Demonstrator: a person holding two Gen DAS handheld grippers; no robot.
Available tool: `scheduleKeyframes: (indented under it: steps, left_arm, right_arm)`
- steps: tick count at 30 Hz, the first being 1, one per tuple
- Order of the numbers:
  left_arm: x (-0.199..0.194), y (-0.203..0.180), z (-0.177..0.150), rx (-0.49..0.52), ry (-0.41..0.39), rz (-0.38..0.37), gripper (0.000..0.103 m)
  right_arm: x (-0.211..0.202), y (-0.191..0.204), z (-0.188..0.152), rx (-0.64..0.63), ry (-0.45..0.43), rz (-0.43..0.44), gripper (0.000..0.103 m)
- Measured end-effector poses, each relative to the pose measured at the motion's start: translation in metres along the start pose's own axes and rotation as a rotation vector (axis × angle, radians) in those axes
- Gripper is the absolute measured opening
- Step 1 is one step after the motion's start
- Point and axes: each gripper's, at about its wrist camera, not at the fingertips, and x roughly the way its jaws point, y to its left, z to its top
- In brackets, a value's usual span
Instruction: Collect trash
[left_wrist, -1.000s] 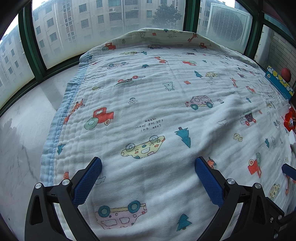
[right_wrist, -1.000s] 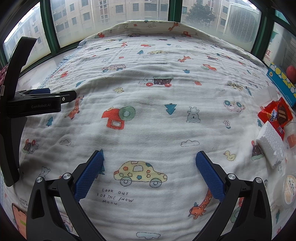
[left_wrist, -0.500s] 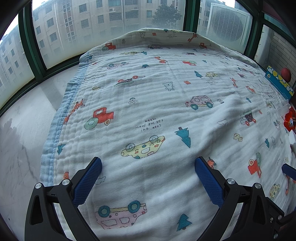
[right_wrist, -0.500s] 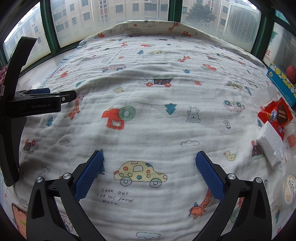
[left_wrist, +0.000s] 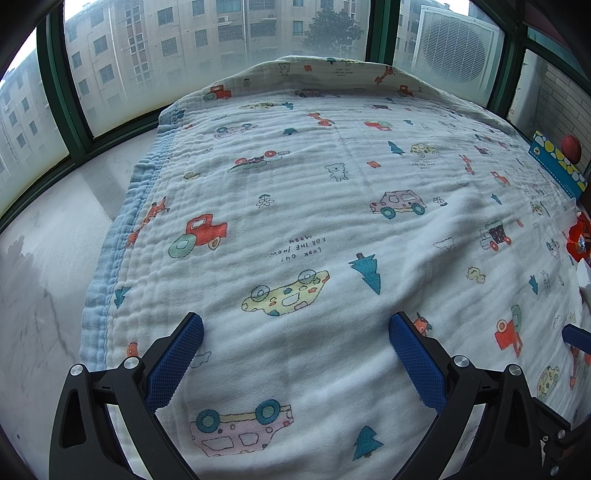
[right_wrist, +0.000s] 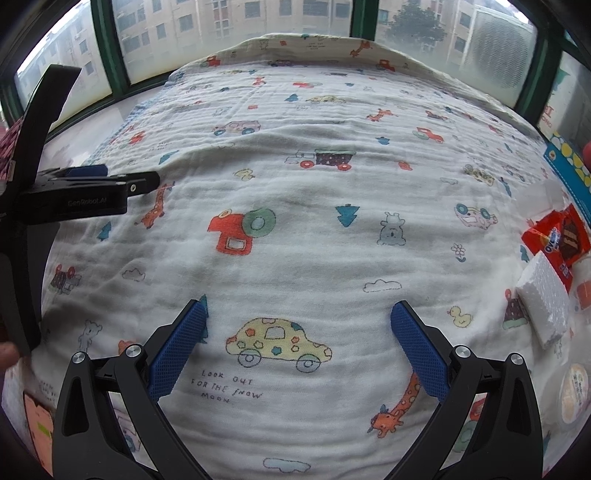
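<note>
Nothing has moved since the earlier frames: both grippers hang over the same patches of blanket, and the trash lies where it lay. A soft, crinkled muslin blanket, white with printed cars, trucks, trees and giraffes and a pale blue ribbed border, covers the surface in front of green-framed windows.

At the blanket's right edge lies the trash: a glossy red snack wrapper, creased and flattened, with a rough white styrofoam block touching its near side. Nearer than the block, a round lidded cup lies at the same edge. A blue box with yellow and white dots stands beyond the wrapper.

The right gripper has its black arms and blue cross-hatched pads spread wide above the yellow car print, holding nothing. The left gripper is likewise spread wide and empty above the blanket, well left of the wrapper; from the right wrist view it appears side-on at the blanket's left edge.
</note>
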Motion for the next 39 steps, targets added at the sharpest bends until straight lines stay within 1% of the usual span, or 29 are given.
scheduleKeyframes:
  steps: [7,11,13,14,17,19,21,23,25,28,31,34,37,39]
  left_arm:
    - [0.000,0.000,0.000,0.000,0.000,0.000,0.097]
    - [0.000,0.000,0.000,0.000,0.000,0.000,0.097]
    - [0.000,0.000,0.000,-0.001,0.000,-0.001,0.097]
    - [0.000,0.000,0.000,-0.004,0.001,-0.001,0.097]
    - [0.001,0.000,0.002,0.000,0.025,0.001,0.097]
    - [0.001,0.000,0.002,-0.021,0.020,0.015,0.097]
    - [-0.001,-0.002,0.002,-0.048,0.035,0.041,0.096]
    - [-0.005,-0.005,0.003,-0.070,0.040,0.048,0.096]
    - [-0.018,-0.010,0.003,-0.085,0.022,0.042,0.096]
    - [-0.045,-0.027,0.006,-0.075,-0.010,0.054,0.096]
    - [-0.072,-0.046,0.007,-0.054,-0.041,0.046,0.096]
    - [-0.102,-0.074,0.005,-0.027,-0.080,0.027,0.096]
    - [-0.130,-0.106,-0.003,0.005,-0.133,0.025,0.096]
    - [-0.145,-0.126,-0.009,0.023,-0.155,0.007,0.096]
  right_arm:
    - [-0.002,-0.001,-0.005,-0.014,-0.035,0.010,0.100]
    - [-0.003,-0.003,-0.004,-0.026,-0.006,0.023,0.099]
    - [-0.007,-0.006,-0.006,-0.017,0.008,0.046,0.098]
    - [-0.010,-0.007,-0.007,-0.017,0.010,0.065,0.098]
    - [-0.025,-0.011,-0.013,-0.034,0.001,0.081,0.098]
    - [-0.038,-0.017,-0.016,-0.028,-0.010,0.110,0.098]
    - [-0.050,-0.024,-0.019,-0.019,-0.014,0.131,0.098]
    - [-0.065,-0.033,-0.022,-0.010,-0.031,0.144,0.098]
    - [-0.080,-0.041,-0.025,-0.010,-0.053,0.147,0.098]
    - [-0.101,-0.055,-0.031,-0.008,-0.086,0.132,0.098]
    - [-0.121,-0.072,-0.040,0.007,-0.116,0.105,0.098]
    - [-0.141,-0.094,-0.052,0.045,-0.141,0.069,0.098]
    - [-0.158,-0.117,-0.066,0.086,-0.147,0.028,0.098]
    - [-0.165,-0.130,-0.074,0.113,-0.150,0.002,0.098]
